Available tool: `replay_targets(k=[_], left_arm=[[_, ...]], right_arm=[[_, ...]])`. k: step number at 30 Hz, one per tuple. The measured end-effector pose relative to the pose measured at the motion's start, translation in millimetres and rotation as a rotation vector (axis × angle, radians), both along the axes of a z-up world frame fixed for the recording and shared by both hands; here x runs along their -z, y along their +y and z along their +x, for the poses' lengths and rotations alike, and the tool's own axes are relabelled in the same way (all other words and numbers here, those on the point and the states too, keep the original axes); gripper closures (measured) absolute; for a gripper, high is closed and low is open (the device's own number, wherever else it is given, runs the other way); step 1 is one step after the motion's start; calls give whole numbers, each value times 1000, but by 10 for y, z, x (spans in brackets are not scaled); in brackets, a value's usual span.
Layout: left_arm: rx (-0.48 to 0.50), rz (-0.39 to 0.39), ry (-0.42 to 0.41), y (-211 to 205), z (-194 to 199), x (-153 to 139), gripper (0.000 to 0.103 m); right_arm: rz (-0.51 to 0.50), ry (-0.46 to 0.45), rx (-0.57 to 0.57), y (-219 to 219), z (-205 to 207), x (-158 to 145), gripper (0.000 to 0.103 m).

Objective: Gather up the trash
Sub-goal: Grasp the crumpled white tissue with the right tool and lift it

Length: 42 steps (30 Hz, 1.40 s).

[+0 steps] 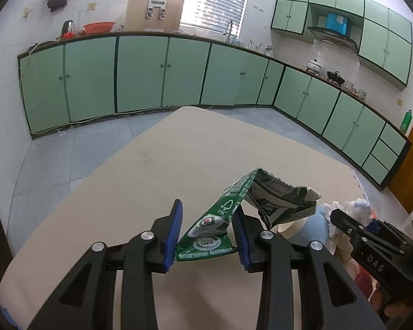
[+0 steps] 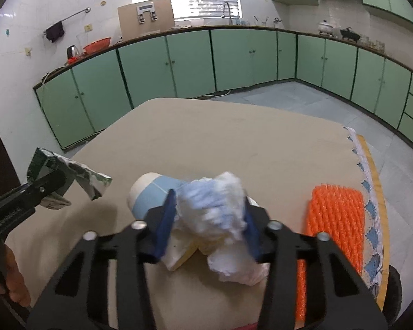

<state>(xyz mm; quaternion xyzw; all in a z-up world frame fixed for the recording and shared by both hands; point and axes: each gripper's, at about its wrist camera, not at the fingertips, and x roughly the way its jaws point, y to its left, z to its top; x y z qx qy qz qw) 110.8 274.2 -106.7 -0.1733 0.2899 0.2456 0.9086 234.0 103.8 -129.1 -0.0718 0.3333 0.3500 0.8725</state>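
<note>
- Carton, green, crushed flat: clenched in left tool, lifted off bench.
- Right tool grips white tissue wad; paper cup on its side just behind.

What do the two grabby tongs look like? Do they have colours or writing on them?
Both tongs are black plastic with long cut-out slots and round silver bolts at the joints. Each finger ends in a blue ribbed pad. The left tongs and right tongs look the same. The right one has pale letters reading "DAS" on its side in the left wrist view. No cables show.
</note>
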Motion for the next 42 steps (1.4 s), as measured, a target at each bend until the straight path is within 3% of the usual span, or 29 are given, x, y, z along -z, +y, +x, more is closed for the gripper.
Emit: replay_targets(k=[4,25,30,35,42], left_arm=[[6,5,-9,30,-8,-56,67],[81,45,-96,-313,-41,-453,67],[101,51,-92,-405,-20,-437,67],[109,49,-73,-417,-5,-378,67],[110,46,-41,-437,-32,-281,67]], right_arm=[[21,-9,-30,-70,-65,-80,80],[323,17,-46,-872,-64,-918,81],[299,26,-36,-928,-115,-845,81],[229,51,-47,-863,-248,-586,81],[169,88,-77,-783,-468,-332,73]])
